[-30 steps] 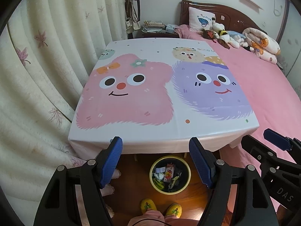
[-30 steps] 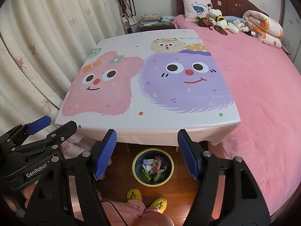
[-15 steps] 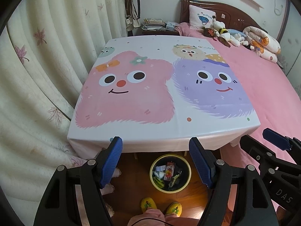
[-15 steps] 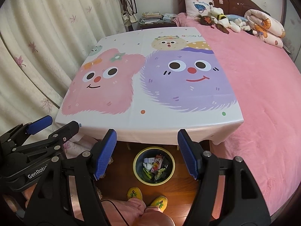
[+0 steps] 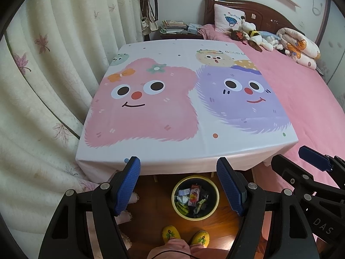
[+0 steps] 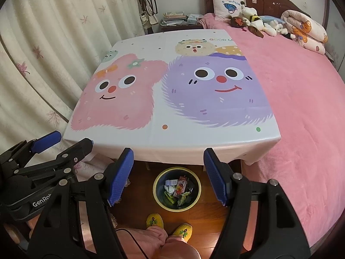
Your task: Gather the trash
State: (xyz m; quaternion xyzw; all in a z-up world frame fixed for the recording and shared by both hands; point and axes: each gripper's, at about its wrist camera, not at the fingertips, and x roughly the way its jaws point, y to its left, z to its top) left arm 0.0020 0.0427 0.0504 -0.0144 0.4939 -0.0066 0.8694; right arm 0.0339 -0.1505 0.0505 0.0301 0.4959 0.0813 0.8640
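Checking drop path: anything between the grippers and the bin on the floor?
Nothing visible. The bin stands on the floor just past the table edge, uncovered, already holding wrappers. The left gripper and right gripper are both open and empty, with the bin showing between their fingers.

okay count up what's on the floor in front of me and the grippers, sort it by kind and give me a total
Round yellow-rimmed dark trash bins holding wrappers: 1
Yellow knitted slippers, on the person's feet: 2
Black two-finger grippers with blue pads, both open and empty: 2, left gripper, right gripper
Total: 5
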